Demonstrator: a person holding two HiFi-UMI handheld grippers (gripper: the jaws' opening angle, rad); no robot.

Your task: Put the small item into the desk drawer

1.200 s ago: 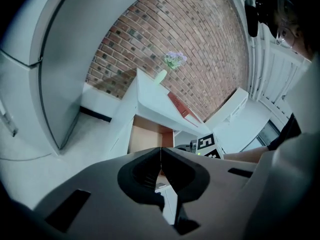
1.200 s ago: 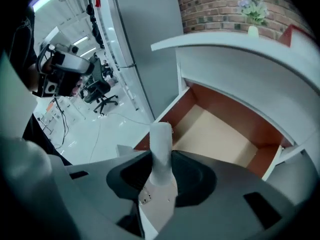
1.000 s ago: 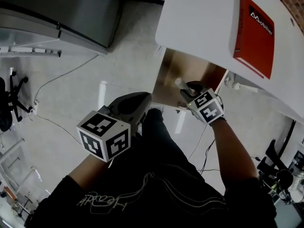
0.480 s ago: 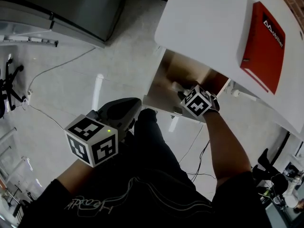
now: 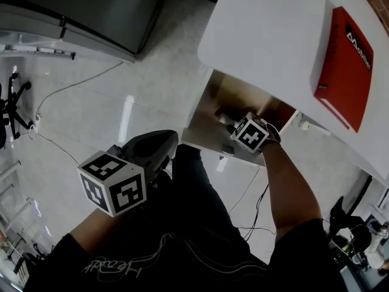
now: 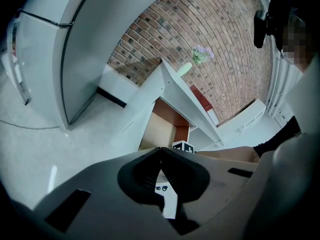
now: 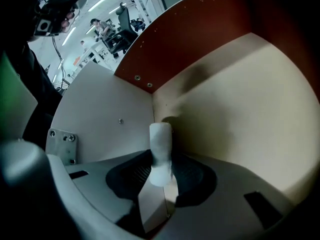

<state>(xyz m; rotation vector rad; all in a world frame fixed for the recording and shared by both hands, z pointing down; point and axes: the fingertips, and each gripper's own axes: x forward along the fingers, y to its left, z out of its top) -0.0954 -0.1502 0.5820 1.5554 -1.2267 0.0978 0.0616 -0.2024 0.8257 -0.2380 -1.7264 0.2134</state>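
Observation:
The open desk drawer [image 5: 209, 105] sticks out from under the white desk [image 5: 273, 35]. My right gripper [image 5: 234, 125] reaches down into it, marker cube up. In the right gripper view the right gripper [image 7: 162, 176] is shut on the small item [image 7: 161, 139], a white stubby cylinder that stands upright between the pads. The item hangs over the drawer's pale floor [image 7: 240, 119], close to the corner by the red-brown wall [image 7: 190, 39]. My left gripper [image 5: 159, 143] hangs shut and holding nothing over the floor, left of the person's legs. In its own view the left gripper [image 6: 160, 150] points at the drawer [image 6: 160, 131].
A red book [image 5: 345, 69] lies on the desk at the right. A grey cabinet [image 5: 79, 11] stands at the upper left. Cables [image 5: 67, 96] trail over the pale floor, and an office chair base [image 5: 9, 105] sits at the left edge. A vase with flowers [image 6: 196, 59] stands on the desk.
My right gripper has gone deeper into the drawer with the white item in it. The left gripper has drifted a little down and to the left.

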